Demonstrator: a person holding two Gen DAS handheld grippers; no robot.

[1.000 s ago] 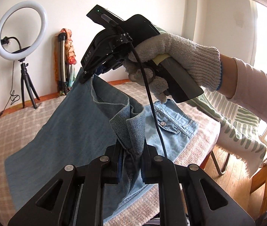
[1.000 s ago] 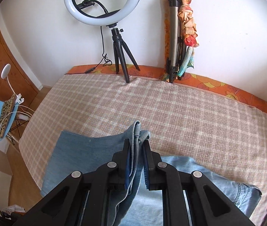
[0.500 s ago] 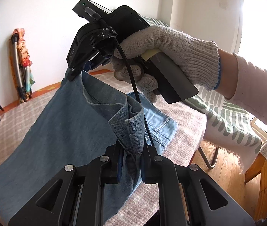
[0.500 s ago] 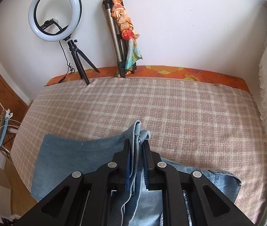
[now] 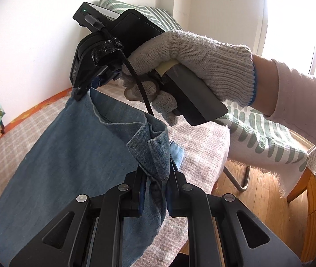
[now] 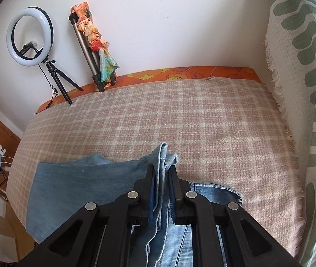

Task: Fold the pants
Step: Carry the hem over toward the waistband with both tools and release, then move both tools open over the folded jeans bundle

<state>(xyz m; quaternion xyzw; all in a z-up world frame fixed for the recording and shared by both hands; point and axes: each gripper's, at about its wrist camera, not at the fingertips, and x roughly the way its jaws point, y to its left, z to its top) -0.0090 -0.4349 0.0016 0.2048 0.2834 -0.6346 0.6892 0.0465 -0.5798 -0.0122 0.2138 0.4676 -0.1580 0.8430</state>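
The jeans (image 5: 73, 155) are pinched tight by the left gripper (image 5: 155, 178) and the right gripper (image 6: 161, 187). The leg ends have been carried toward the waistband (image 6: 215, 187) at 5 o'clock, so the fold is nearly made.

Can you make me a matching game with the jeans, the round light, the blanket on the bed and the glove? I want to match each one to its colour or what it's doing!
Things:
1. jeans
2. ring light
3. bed blanket
4. glove

Clues:
A. pink and cream checks
B. white, wrapped round a hand-held gripper's handle
C. blue, pinched by both hand-held grippers
D. stands on a black tripod by the wall

Pairs: 1-C, 2-D, 3-A, 4-B
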